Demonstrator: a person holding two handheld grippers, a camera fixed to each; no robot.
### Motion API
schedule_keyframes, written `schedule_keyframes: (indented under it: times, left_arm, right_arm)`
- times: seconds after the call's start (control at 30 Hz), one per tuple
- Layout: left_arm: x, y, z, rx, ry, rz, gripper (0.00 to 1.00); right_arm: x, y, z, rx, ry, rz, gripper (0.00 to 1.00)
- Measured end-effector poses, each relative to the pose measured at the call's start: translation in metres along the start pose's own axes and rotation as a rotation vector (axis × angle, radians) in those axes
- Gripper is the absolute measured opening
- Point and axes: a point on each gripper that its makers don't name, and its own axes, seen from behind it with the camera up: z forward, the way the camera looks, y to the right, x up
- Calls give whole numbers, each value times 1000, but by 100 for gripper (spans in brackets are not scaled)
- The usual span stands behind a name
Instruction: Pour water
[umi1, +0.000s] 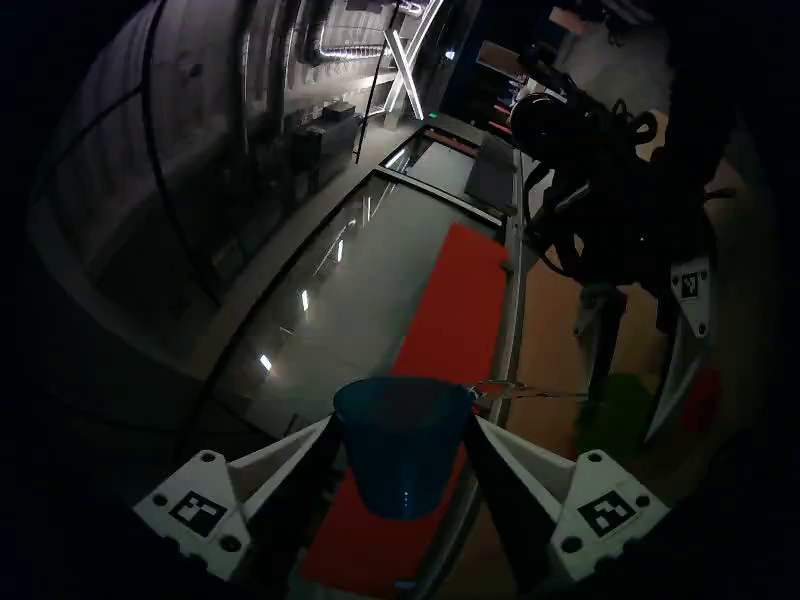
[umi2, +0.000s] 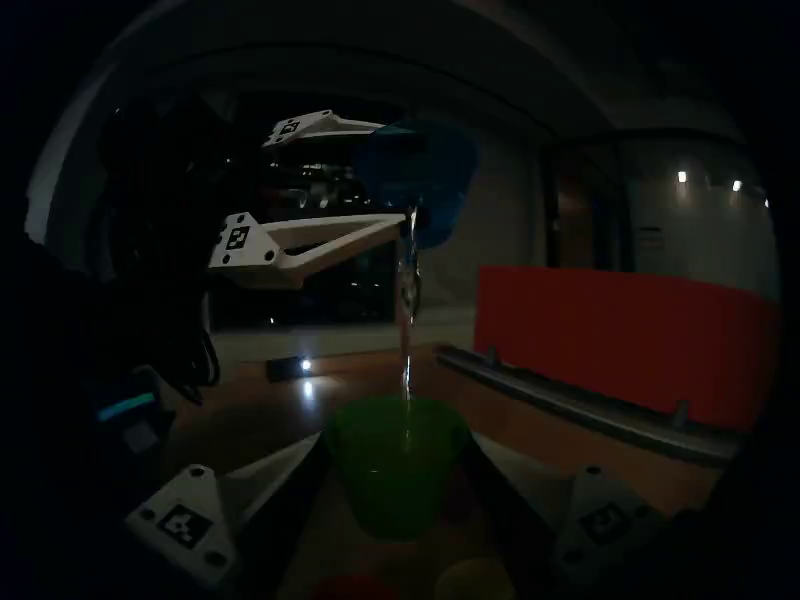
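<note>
My left gripper (umi1: 405, 455) is shut on a blue cup (umi1: 402, 445), which is tipped on its side. A thin stream of water (umi1: 530, 392) runs from the cup's rim toward the right. In the right gripper view the blue cup (umi2: 420, 180) hangs tilted between the left gripper's white fingers (umi2: 300, 245), and the water (umi2: 405, 310) falls straight down into a green cup (umi2: 395, 470). My right gripper (umi2: 395, 480) is shut on that green cup and holds it upright below the blue one. The right gripper (umi1: 640, 395) and green cup (umi1: 618, 412) appear dimly at the right.
The room is dark. A wooden tabletop (umi2: 300, 400) lies under the cups, with a small lit device (umi2: 290, 368) on it. A red panel (umi2: 620, 335) and a metal rail (umi2: 570, 400) run along the right. A glass wall (umi1: 340, 290) stands beyond the table's edge.
</note>
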Motion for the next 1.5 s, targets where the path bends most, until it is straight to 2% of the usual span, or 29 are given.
schedule_keyframes:
  times: [0.6,1.5]
  left_arm:
    - [6,-3,-9,9,1,101,86]
    - [11,-4,-2,-9,-14,233,86]
  right_arm:
    - [2,0,0,-3,-2,-9,100]
    - [0,1,-2,-8,-2,-11,100]
